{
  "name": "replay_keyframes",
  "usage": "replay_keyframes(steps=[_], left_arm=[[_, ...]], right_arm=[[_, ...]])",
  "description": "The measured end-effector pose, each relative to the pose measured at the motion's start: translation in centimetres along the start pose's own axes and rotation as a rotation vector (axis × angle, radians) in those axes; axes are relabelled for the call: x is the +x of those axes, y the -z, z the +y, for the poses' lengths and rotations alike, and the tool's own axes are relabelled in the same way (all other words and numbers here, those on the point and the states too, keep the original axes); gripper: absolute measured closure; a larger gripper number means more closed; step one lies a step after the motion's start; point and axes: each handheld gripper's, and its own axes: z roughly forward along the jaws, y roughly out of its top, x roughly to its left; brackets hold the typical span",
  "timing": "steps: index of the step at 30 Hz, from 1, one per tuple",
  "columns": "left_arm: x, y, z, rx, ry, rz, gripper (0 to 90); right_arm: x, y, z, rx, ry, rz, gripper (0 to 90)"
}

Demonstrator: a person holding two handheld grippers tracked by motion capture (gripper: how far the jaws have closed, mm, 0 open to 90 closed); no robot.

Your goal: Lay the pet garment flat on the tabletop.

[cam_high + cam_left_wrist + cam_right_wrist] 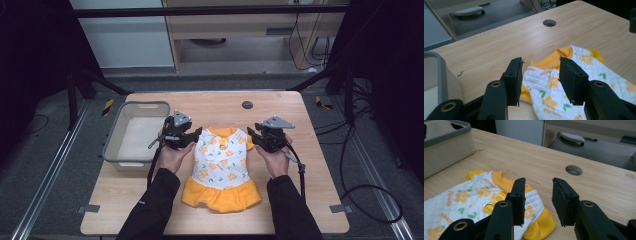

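Observation:
A small dress (222, 167) lies flat on the wooden table (305, 170), with a white quilted top printed with orange flowers, an orange collar, orange sleeves and an orange skirt. My left gripper (196, 136) hovers at its left shoulder. In the left gripper view the jaws (540, 62) stand open just above the dress (549, 100), not pressing it. My right gripper (252, 136) is at the right shoulder. Its jaws (539, 182) are open too, with the dress sleeve (541, 225) below the left jaw and bare table below the right one.
A grey plastic bin (114, 131) sits on the table's left side, close to my left gripper, and it looks empty. A round cable hole (247, 105) lies beyond the dress. The person's black-sleeved forearms reach in from the near edge.

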Motion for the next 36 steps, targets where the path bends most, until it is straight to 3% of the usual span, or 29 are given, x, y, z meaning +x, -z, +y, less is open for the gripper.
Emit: replay_keyframes(steps=[6, 15, 23, 25, 30, 36], left_arm=[[-0.5, 2.4, -0.5, -0.008, -0.026, -0.039, 53.8], [-1.6, 6.2, -3.1, 0.013, -0.053, -0.121, 68.6], [-2.8, 8.2, -5.9, 0.04, -0.062, -0.177, 82.4], [-3.1, 8.4, -6.6, 0.053, -0.06, -0.193, 84.4], [-4.7, 8.4, -9.0, 0.108, -0.072, -0.239, 85.8], [-6.2, 7.3, -11.3, 0.185, -0.094, -0.279, 84.9]], right_arm=[[0.5, 2.8, 0.4, -0.003, 0.016, 0.027, 62.6], [1.1, 6.5, -1.3, 0.022, 0.014, 0.121, 67.7], [1.9, 8.5, -3.7, 0.064, 0.005, 0.212, 85.4], [2.2, 8.8, -4.1, 0.077, -0.002, 0.238, 89.7], [3.5, 9.2, -6.0, 0.13, 0.004, 0.298, 90.0], [5.2, 9.2, -7.8, 0.181, 0.045, 0.345, 90.0]])
